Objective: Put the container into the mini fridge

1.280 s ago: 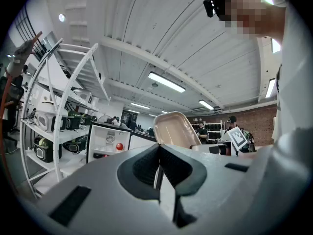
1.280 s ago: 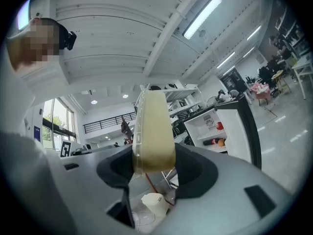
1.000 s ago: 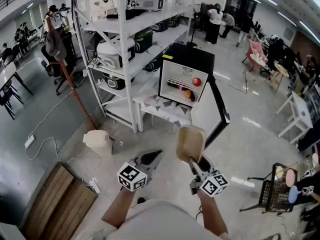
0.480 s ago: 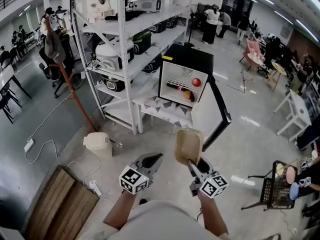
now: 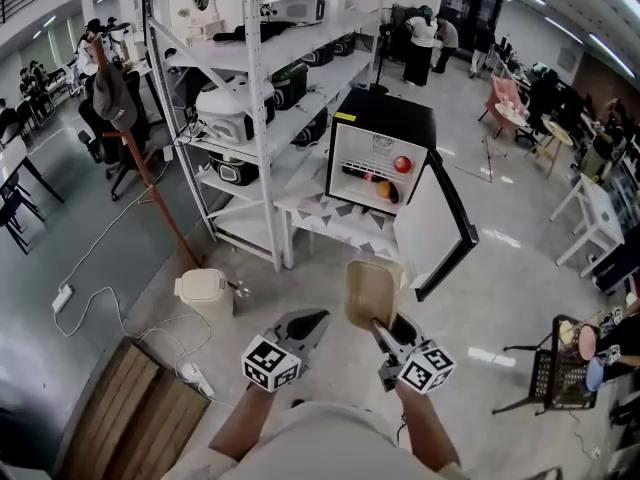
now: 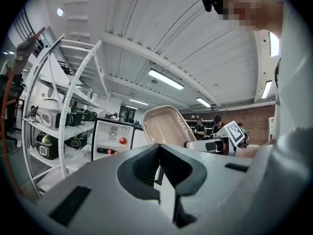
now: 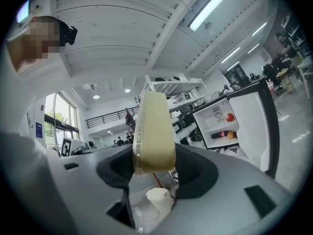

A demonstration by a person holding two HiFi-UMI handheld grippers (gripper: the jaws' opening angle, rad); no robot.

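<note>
A beige plastic container point(image 5: 373, 292) stands on edge in my right gripper point(image 5: 381, 326), whose jaws are shut on its lower end; it shows too in the right gripper view point(image 7: 153, 131) and in the left gripper view point(image 6: 166, 126). Ahead, the black mini fridge point(image 5: 381, 158) sits on a low patterned table with its door point(image 5: 440, 230) swung open to the right. Inside are a red fruit point(image 5: 402, 164), a bottle and an orange. My left gripper point(image 5: 305, 323) hangs beside the right one, shut and holding nothing.
White metal shelving point(image 5: 250, 78) with appliances stands left of the fridge. A small white bin point(image 5: 205, 292) and a cable lie on the floor below it. A wooden pallet point(image 5: 130, 418) is at lower left, a black cart point(image 5: 560, 373) at right. People stand far back.
The view has drawn a little closer to the fridge, and its door stands wider. Both grippers keep their places and the container stays held.
</note>
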